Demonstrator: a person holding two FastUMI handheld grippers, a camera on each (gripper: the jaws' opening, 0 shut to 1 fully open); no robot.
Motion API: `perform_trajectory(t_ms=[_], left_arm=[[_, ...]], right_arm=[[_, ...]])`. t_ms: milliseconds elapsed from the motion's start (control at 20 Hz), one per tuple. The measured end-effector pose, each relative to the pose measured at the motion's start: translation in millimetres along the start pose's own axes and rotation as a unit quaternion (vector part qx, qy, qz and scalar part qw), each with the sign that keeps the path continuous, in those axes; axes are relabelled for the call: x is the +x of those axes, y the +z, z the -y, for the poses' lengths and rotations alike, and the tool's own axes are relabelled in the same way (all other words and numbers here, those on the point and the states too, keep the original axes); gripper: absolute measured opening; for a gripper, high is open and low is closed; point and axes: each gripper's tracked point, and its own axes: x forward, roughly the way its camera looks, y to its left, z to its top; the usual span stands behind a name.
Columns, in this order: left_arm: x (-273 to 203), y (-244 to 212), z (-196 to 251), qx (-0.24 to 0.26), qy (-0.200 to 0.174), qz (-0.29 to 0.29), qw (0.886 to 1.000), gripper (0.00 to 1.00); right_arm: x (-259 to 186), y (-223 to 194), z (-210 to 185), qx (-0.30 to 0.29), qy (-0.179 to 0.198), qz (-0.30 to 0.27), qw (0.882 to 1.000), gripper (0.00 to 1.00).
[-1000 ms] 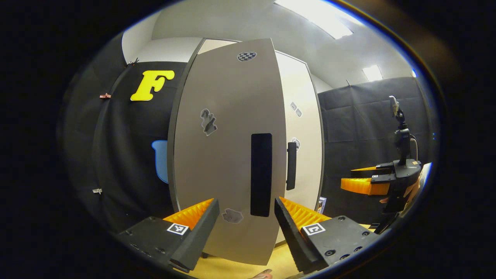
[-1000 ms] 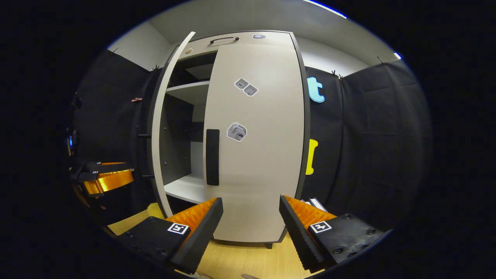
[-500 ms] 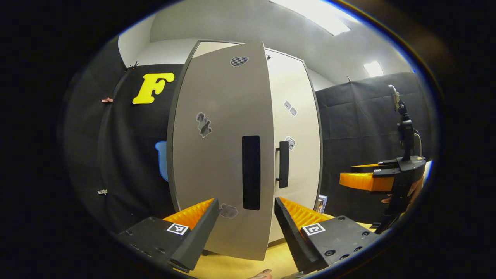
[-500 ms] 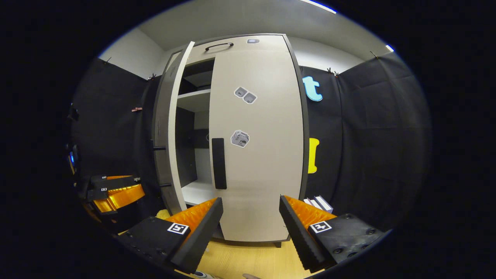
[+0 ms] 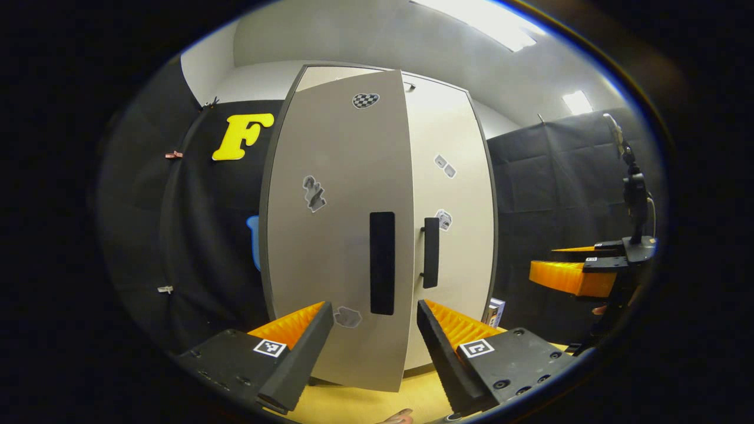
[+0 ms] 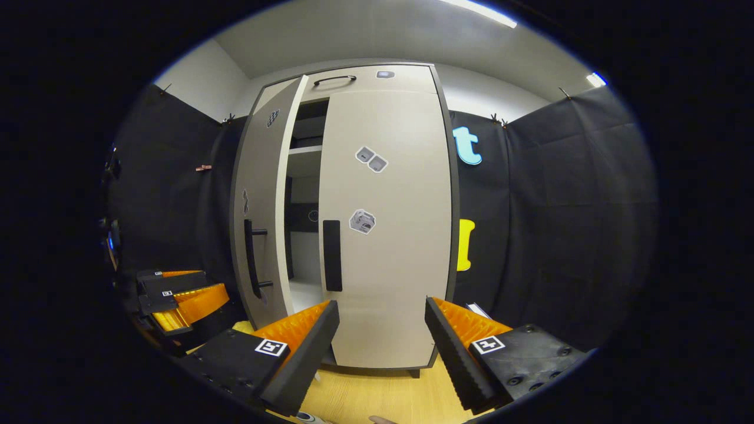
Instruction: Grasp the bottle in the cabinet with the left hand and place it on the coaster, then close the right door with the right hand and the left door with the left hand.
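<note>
The tall pale cabinet [image 6: 383,73] stands on a wooden table. Its right door [image 6: 394,265] lies flush and closed, its dark handle [image 6: 332,255] near the middle seam. The left door [image 5: 330,235] stands ajar at a small angle, with its dark handle [image 5: 382,263] facing my left gripper [image 5: 374,312]. That gripper is open, empty and a short way off the door. A narrow gap [image 6: 303,176] shows shelves inside. My right gripper [image 6: 382,306] is open and empty in front of the closed right door. The left gripper [image 6: 182,297] also appears low at the left in the right gripper view.
Black cloth walls enclose the cabinet on both sides. A small box [image 5: 496,309] stands on the table by the cabinet's right foot. The right gripper [image 5: 571,277], with a hand below it, hangs at the far right of the left gripper view. Bare wooden tabletop [image 6: 377,394] lies before the cabinet.
The left door has swung further toward the cabinet, narrowing the gap that shows the shelves. The right gripper view has drawn back a little. Both grippers stay open.
</note>
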Motion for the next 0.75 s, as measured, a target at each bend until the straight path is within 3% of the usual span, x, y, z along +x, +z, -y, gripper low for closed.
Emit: perform_trajectory(t_ms=[200,500,550,750], left_arm=[[-5,-10,2,0.019,0.032,-0.014,0.999,0.91],[-12,1,6,0.063,0.041,-0.001,0.997,0.94],[-11,1,8,0.068,0.039,0.002,0.997,0.91],[-10,1,16,0.032,0.024,0.009,0.999,0.91]], right_arm=[[-2,2,-6,-0.009,0.005,0.003,1.0,0.97],[-2,-5,-12,-0.011,0.007,-0.005,1.0,0.98],[-2,-4,-13,-0.013,0.008,-0.003,1.0,0.97],[-3,0,-15,-0.013,0.009,0.003,1.0,0.98]])
